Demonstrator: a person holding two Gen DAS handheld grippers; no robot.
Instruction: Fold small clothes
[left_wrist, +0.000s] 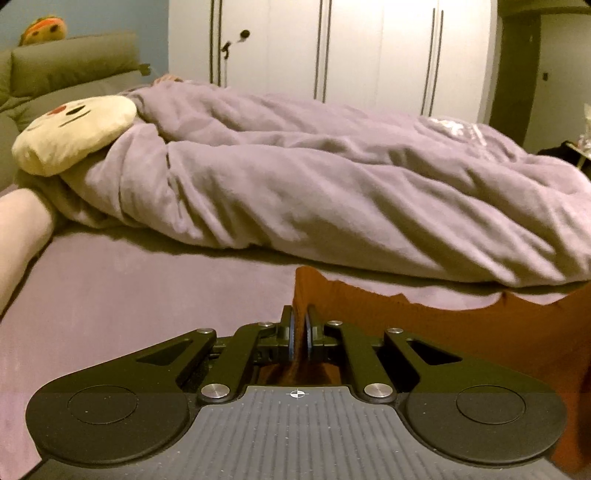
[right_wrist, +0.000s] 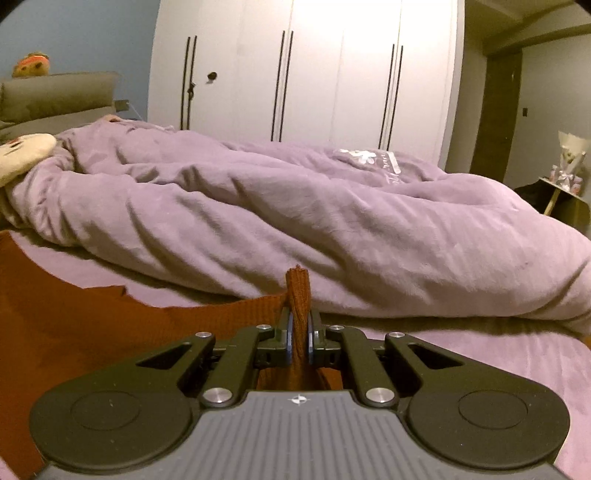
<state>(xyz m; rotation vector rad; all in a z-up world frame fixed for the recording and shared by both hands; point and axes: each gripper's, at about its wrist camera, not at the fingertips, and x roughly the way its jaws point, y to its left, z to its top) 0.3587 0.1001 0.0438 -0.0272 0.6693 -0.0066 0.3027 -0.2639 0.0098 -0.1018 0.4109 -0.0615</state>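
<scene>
Left gripper (left_wrist: 300, 325): fingers nearly together, pinching a bunched fold of the rust-brown garment (left_wrist: 461, 332). From the pinch the cloth spreads off to the right in the left wrist view, its upper edge uneven and raised above the bed sheet (left_wrist: 129, 295).

Right gripper (right_wrist: 300, 325): fingers likewise drawn narrow, clamped on a twisted corner of the same garment (right_wrist: 92, 325), a stub of which stands upright above the fingertips. In the right wrist view the cloth runs away to the left and sags between the two grips.

Bed sheet, mauve: flat, lying beneath and around the garment, bare to the right of the right gripper.

Duvet (left_wrist: 332, 184), mauve, plush: heaped in long rumpled folds across the bed just beyond the garment; pale printed motif near its far right end.

Cream cushion (left_wrist: 74, 133) with a face on it: at the left end of the duvet, partly tucked under it.

Pink bolster (left_wrist: 18, 229): at the left edge of the bed, near the cushion.

Olive headboard (left_wrist: 74, 62): behind the cushion, with an orange plush toy (left_wrist: 44, 29) on top.

White wardrobe (left_wrist: 332, 48): far wall, tall doors with dark vertical handles.
</scene>
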